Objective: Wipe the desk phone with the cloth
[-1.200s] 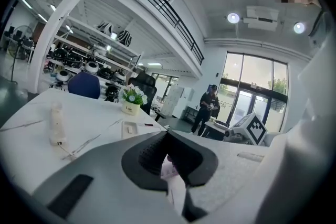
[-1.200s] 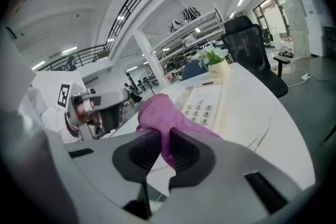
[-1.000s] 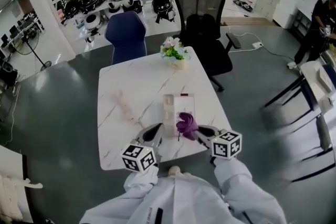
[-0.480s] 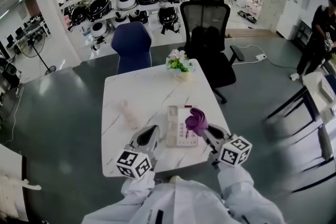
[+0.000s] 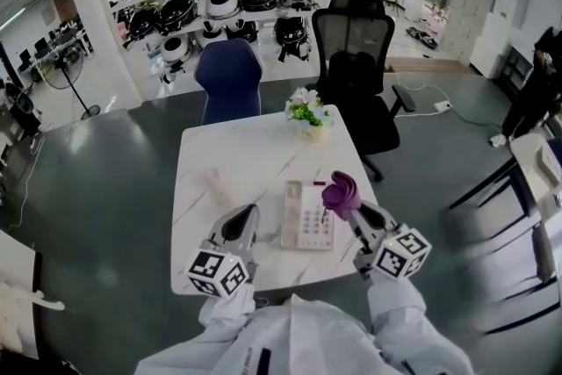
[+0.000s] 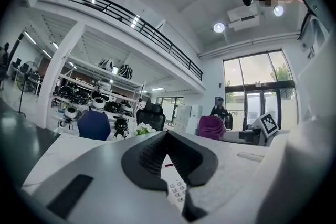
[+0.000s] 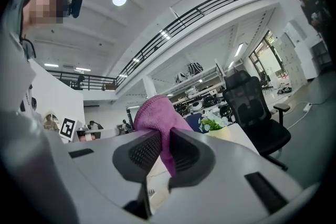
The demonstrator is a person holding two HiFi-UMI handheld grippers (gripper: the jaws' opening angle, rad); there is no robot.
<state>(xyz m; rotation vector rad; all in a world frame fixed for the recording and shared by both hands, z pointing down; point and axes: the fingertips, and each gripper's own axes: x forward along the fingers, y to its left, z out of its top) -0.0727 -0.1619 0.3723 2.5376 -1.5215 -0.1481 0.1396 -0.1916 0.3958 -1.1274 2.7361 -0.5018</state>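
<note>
A white desk phone lies on the white marble table, keypad up. My right gripper is shut on a bunched purple cloth, which is held at the phone's right edge, near its far end. In the right gripper view the cloth bulges out above the jaws of the right gripper. My left gripper rests just left of the phone, jaws together with nothing between them. In the left gripper view the left gripper points across the table, with phone keys showing beneath it.
A flower pot stands at the table's far edge. A pale beige object lies on the left part of the table. A blue chair and a black office chair stand behind it. Shelves of helmets line the back.
My right gripper has carried the cloth from the phone's near middle out to its right edge and farther from me. The left gripper stays left of the phone.
</note>
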